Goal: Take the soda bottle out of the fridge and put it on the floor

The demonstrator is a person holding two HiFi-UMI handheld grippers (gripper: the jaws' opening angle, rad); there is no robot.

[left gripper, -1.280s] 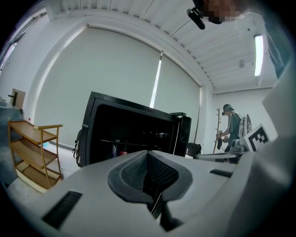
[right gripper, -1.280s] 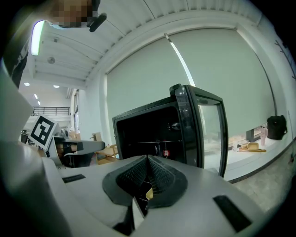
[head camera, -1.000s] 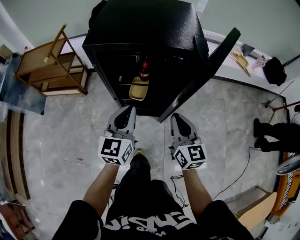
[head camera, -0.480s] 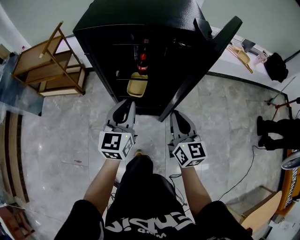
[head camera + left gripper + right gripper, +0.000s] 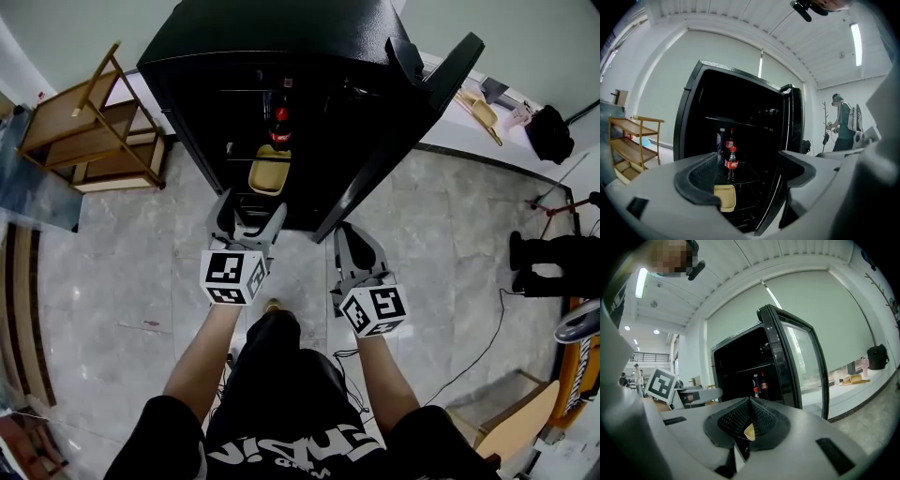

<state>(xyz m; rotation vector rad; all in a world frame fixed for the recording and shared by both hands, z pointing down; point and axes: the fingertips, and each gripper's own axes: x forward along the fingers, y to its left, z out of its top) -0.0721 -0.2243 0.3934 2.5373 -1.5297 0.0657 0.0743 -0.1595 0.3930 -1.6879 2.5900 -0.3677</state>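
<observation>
At the far left a wooden rack (image 5: 89,131) stands on the pale stone floor (image 5: 122,272), beside the black fridge (image 5: 281,47). The left claw (image 5: 251,211) is held out toward the fridge's open front with its jaws opening. They stand wide apart with nothing between them; the left gripper view looks through the gap to the shelves well beyond. The soda bottle (image 5: 279,129), with a red cap and red label, stands upright on a wire shelf inside the fridge. Other bottles stand just behind it. A yellow tub (image 5: 267,174) sits on the shelf below, nearer the front. Neither claw touches any of these. To the right, the right claw (image 5: 345,234) hangs above the floor near the lower edge of the fridge door (image 5: 412,122), which is swung open to the right. Its jaws are pressed together and grip nothing. At the far right edge a person (image 5: 548,262) in dark clothes is on the floor, well apart from the fridge.
</observation>
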